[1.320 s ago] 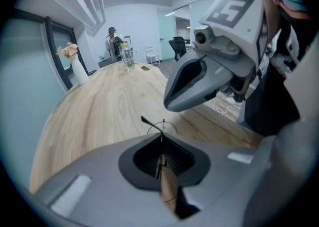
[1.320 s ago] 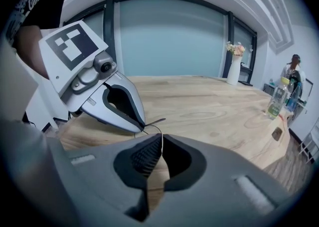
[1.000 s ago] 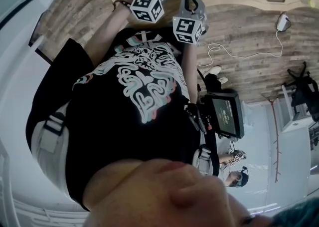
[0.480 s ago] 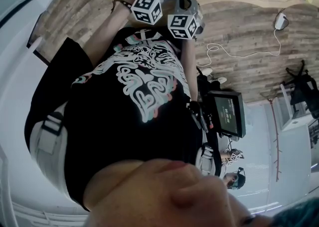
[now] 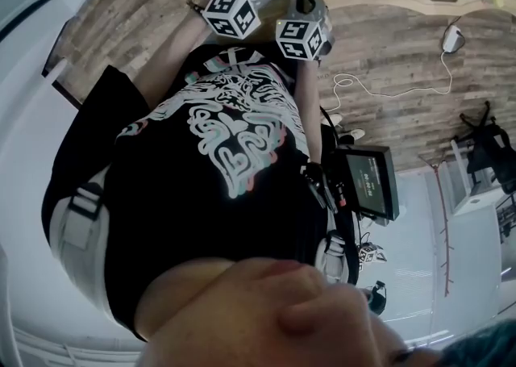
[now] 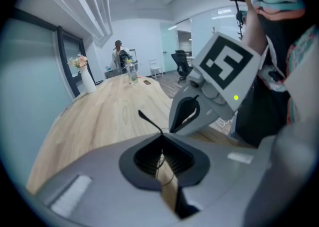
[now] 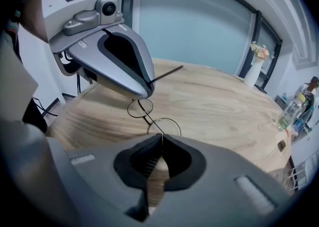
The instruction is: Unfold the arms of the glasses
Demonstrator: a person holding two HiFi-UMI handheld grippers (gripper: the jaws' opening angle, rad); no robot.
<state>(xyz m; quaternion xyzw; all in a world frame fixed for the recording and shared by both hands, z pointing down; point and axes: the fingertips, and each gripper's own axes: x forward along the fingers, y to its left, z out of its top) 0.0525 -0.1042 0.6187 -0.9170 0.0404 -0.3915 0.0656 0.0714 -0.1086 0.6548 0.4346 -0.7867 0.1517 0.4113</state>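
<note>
a: item, and where kept?
b: item 1: thin black wire glasses with round rims (image 7: 148, 117). location: in the air just above the pale wooden bench (image 7: 224, 101), strung between the two grippers, not resting on it.
a: holders?
b: left gripper (image 6: 162, 138): jaws pressed together on a fine wire part of the frame, one slim arm (image 6: 149, 121) poking out past them. right gripper (image 7: 160, 138): jaws pinched on the edge of the nearer round rim, seemingly close to a hinge. which arm belongs to which side: cannot tell.
a: step in hand?
b: judged: swinging an arm outward while the other gripper steadies the front.
a: handling notes?
b: wire looks fine and springy, so likely easy to bend.
- keep one gripper fixed as anchor.
- move the other in an arc about the hinge, not in a straight pull.
- clamp lightly enough not to kink the wire.
- stop once the hinge resists.
- stay low over the bench, so a slip costs little.
</note>
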